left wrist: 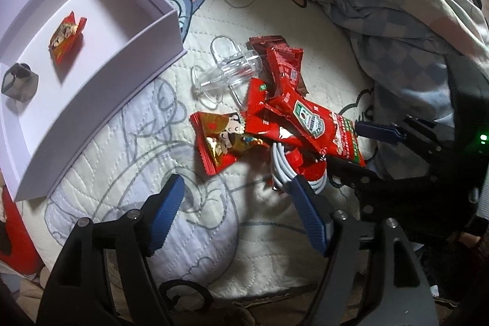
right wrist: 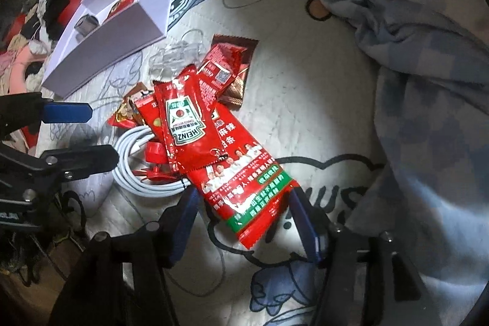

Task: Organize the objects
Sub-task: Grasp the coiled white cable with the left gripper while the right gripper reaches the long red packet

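A pile of red packets lies on the quilted bed: a Heinz ketchup sachet [left wrist: 308, 119] [right wrist: 183, 124], a long red and green snack packet [right wrist: 244, 191], a cartoon candy wrapper [left wrist: 224, 141] and a coiled white cable [right wrist: 134, 170] [left wrist: 282, 170]. An open white box [left wrist: 159, 29] [right wrist: 152, 17] at the left holds a candy [left wrist: 65, 35] and a grey block [left wrist: 20, 81]. My left gripper [left wrist: 237, 190] is open just before the pile. My right gripper [right wrist: 241, 206] is open with its fingers on either side of the long packet's near end.
A clear plastic clip [left wrist: 227, 69] lies behind the pile. A rumpled blue blanket [right wrist: 428, 81] fills the right side. Red and patterned fabric [right wrist: 36, 29] lies left of the box. The other gripper shows in each view, the right one [left wrist: 382, 133] and the left one [right wrist: 88, 136].
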Motion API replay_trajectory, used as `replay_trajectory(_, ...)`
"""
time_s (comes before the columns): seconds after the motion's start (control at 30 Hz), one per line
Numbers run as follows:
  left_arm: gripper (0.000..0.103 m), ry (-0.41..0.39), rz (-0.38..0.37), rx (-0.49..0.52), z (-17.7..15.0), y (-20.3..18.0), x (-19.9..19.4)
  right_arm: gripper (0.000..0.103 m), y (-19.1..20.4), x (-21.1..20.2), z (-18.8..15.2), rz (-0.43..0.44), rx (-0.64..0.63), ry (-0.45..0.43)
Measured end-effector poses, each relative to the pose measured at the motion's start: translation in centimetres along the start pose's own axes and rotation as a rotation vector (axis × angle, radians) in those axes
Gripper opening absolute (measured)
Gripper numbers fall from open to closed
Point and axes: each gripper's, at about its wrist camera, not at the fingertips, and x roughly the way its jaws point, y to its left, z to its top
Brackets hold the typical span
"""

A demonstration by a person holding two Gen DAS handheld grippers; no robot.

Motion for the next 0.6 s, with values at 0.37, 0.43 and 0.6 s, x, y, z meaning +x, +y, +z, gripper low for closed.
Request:
replay_trajectory(0.37,0.071,0.015,-0.075,0.031,-0.4,-1.3,0.1,0.055,-0.1,0.9,-0.5,-0.037,0.013,0.0)
replay_trajectory(0.43,0.071,0.013,-0.074,0.036,-0.1,-1.6,0.3,0.049,0.2,1.0,-0.6,-0.055,0.005,0.008)
replay_trajectory(0.6,0.062,-0.024,-0.1,-0.01,0.5,-1.9,0.4,0.038,0.4,0.5,-0.7,-0.059,0.014,0.006)
